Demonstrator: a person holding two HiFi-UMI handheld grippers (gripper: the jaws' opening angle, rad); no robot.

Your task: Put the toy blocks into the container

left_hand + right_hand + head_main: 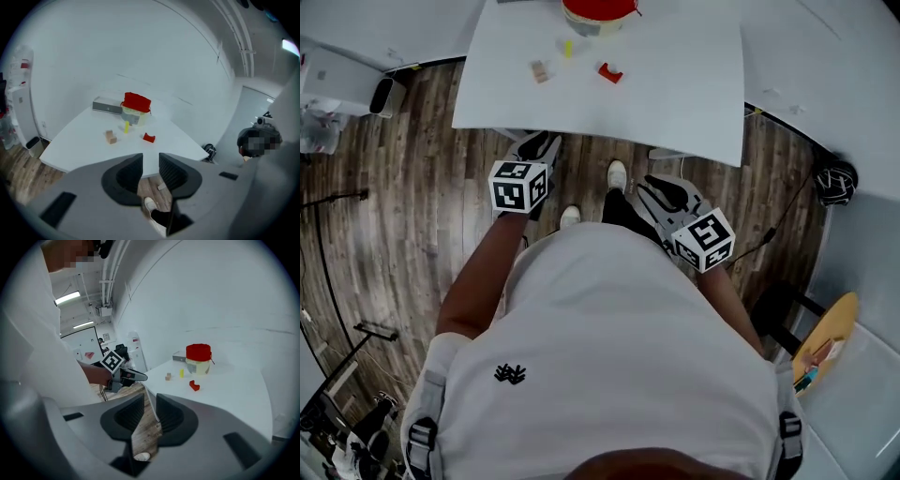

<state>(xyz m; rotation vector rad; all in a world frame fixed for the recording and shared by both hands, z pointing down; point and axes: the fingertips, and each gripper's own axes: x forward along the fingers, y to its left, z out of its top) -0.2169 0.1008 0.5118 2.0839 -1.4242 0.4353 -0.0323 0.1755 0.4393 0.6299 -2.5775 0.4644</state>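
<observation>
My left tongs (pixel 544 142) hang short of the white table (pixel 675 103), jaws slightly parted with nothing between them. On the table lie a tan block (pixel 541 71), a slim yellow block (pixel 567 49) and a red notched block (pixel 610 72), all close to the red-topped container (pixel 598 14). My right tongs (pixel 654 190) are likewise slightly parted and empty.

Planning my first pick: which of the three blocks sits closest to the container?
The yellow block, standing upright just in front of the red-lidded container. The tan block and red block lie farther out from it.
</observation>
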